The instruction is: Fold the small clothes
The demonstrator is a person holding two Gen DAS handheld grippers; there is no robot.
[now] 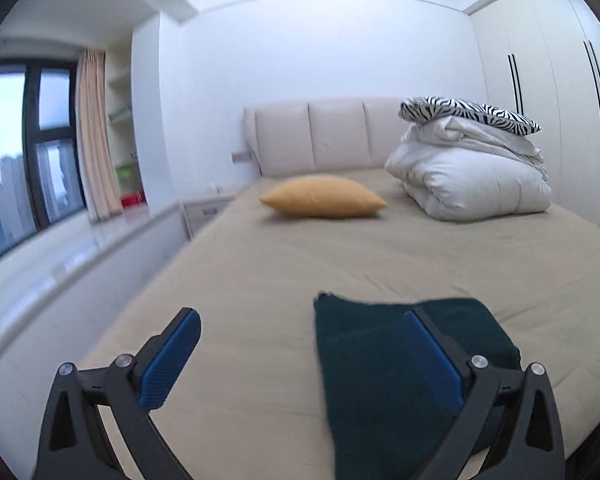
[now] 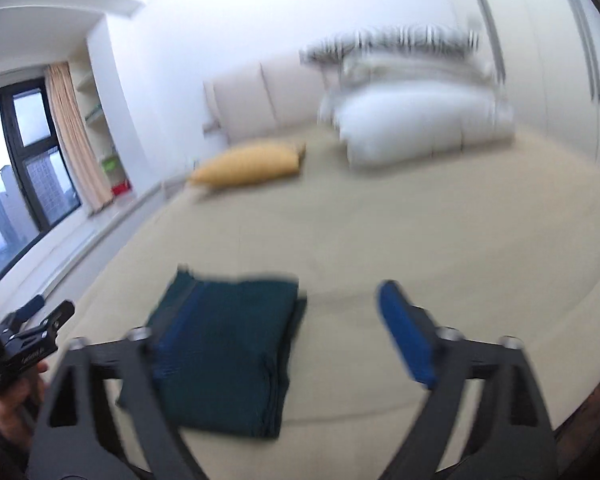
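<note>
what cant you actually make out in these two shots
- Near end of the dark green folded cloth: left wrist view, covered by a gripper finger and cut by the bottom edge.
- Zebra-print pillow and white duvet: right wrist view, smeared by motion blur.
- Shelf contents: too small.

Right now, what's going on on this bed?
A person is folding small clothes with a two-finger tool in each hand. A dark green knitted garment lies folded into a compact rectangle on the beige bed sheet. Both the left tool and the right tool stand wide open above it, holding nothing. A yellow cushion and a folded white duvet sit near the headboard.
</note>
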